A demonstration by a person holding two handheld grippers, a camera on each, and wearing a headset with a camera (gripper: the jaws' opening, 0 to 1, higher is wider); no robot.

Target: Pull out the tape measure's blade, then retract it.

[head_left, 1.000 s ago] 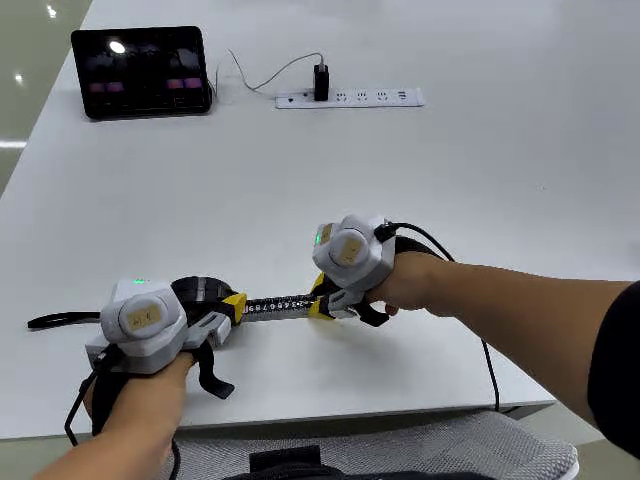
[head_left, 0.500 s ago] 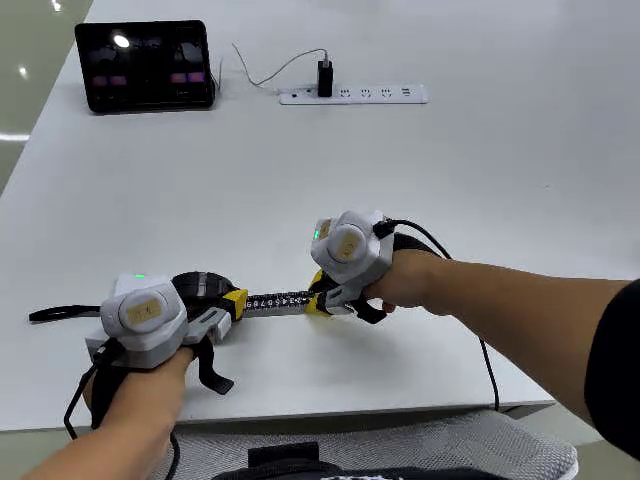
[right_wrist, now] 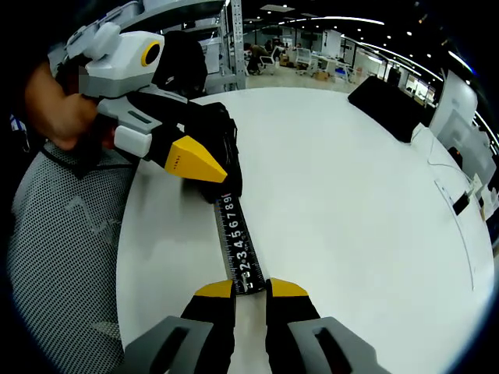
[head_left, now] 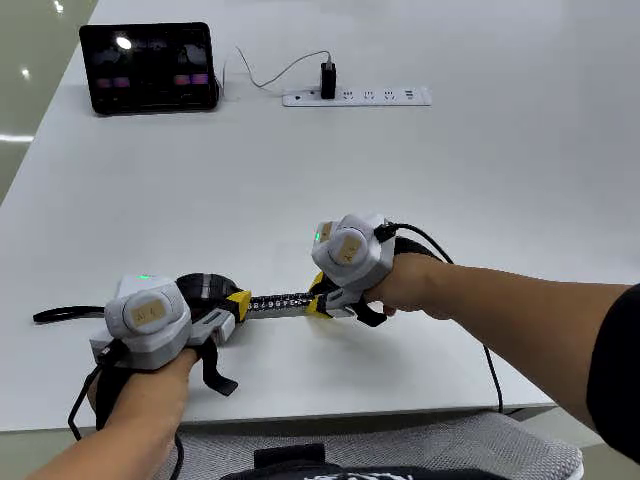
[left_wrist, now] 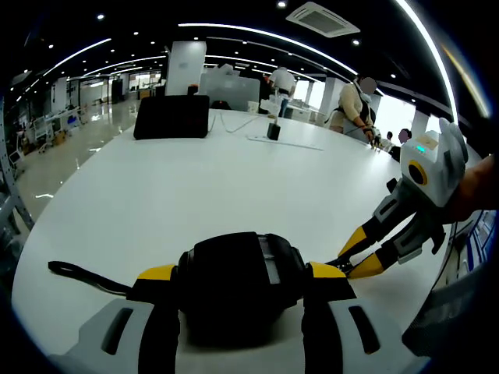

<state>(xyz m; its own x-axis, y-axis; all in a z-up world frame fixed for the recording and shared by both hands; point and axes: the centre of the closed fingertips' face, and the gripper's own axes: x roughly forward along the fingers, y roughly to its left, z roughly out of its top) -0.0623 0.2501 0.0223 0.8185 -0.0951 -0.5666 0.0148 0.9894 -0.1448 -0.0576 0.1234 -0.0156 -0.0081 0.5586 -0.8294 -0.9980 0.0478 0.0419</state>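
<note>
The black tape measure case [head_left: 203, 289] lies on the white table [head_left: 300, 180], clamped between the yellow-tipped jaws of my left gripper [head_left: 222, 312]. In the left gripper view the case [left_wrist: 238, 284] sits squarely between that gripper's [left_wrist: 242, 271] jaws. A short length of numbered blade [head_left: 278, 300] runs from the case to my right gripper [head_left: 318, 303], which is shut on the blade's tip. Seen from the right gripper view, the blade [right_wrist: 236, 245] leads from my right gripper [right_wrist: 249, 290] up to the case [right_wrist: 222, 132]. The case's black strap [head_left: 60, 313] trails left.
A dark tablet [head_left: 150, 65] stands at the table's far left. A white power strip [head_left: 360, 97] with a black charger [head_left: 328, 78] lies beside it. The table's front edge [head_left: 300, 415] runs just below both hands, with a grey mesh chair [head_left: 420, 450] under it.
My right gripper has moved slightly left toward the case, so the exposed blade is a little shorter. The left gripper and the case have stayed put.
</note>
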